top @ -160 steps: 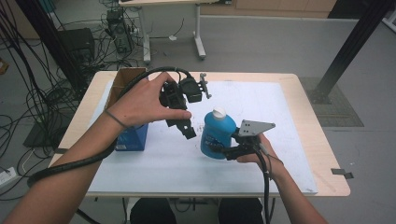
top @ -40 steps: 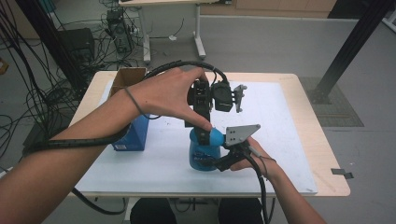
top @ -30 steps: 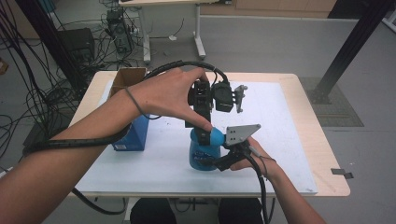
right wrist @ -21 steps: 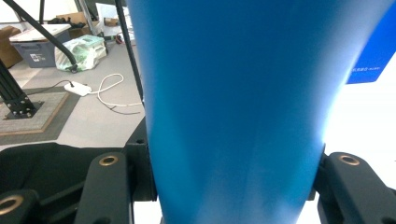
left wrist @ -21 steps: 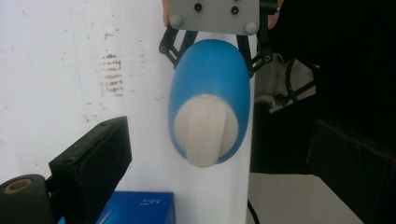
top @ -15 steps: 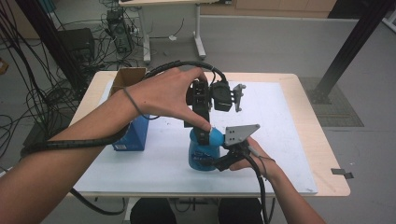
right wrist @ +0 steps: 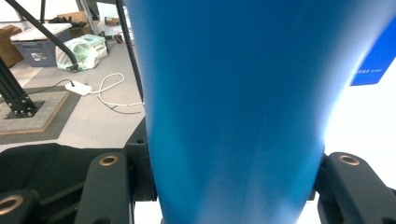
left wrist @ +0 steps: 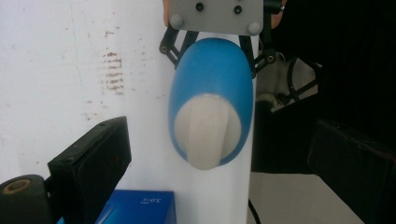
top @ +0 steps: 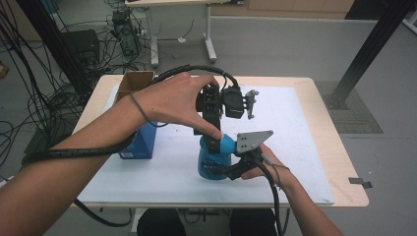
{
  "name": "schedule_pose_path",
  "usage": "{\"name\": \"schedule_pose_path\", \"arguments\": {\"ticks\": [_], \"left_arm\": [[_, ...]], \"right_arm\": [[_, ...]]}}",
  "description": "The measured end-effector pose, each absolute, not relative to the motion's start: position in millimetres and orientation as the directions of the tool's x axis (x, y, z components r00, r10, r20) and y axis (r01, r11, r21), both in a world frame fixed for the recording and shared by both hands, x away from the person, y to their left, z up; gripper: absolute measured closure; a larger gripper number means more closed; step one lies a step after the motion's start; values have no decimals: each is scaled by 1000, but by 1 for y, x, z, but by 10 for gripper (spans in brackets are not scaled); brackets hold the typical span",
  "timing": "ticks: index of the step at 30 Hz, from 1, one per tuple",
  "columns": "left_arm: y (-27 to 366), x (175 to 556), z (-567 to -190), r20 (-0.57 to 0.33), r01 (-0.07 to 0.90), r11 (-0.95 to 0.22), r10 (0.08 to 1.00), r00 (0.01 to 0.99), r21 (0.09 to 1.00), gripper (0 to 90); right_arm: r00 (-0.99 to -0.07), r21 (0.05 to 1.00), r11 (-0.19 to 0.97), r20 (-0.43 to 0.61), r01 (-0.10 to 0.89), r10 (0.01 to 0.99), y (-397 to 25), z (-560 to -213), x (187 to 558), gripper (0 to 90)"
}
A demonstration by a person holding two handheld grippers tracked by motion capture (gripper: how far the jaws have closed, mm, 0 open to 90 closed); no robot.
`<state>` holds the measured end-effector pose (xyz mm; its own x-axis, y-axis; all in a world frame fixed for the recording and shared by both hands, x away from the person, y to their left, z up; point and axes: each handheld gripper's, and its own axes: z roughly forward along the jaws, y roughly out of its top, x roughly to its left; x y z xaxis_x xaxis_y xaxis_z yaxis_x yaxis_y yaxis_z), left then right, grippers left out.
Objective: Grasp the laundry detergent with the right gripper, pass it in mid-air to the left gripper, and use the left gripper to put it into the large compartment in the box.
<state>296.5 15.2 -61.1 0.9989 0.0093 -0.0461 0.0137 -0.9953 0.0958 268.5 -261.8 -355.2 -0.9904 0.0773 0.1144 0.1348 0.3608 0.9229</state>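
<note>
Blue plastic bottle (top: pixel 214 160) stood squeezed upright between your right gripper (top: pixel 235 168) jaws, its white cap (left wrist: pixel 207 129) just below your left gripper (top: pixel 212 142) jaws, spread wide and empty, so closing off-centre could have tipped or slipped it.

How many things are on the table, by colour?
Blue bottle with white cap, standing on the white mat: 1
Blue box: 1
Brown cardboard box: 1
Total: 3
</note>
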Motion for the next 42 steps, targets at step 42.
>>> {"name": "schedule_pose_path", "arguments": {"ticks": [42], "left_arm": [[0, 290, -93, -47, -2, -999, -4, 999, 45, 58]], "right_arm": [[-994, 921, 374, 102, 109, 38, -254, -330, 269, 423]]}}
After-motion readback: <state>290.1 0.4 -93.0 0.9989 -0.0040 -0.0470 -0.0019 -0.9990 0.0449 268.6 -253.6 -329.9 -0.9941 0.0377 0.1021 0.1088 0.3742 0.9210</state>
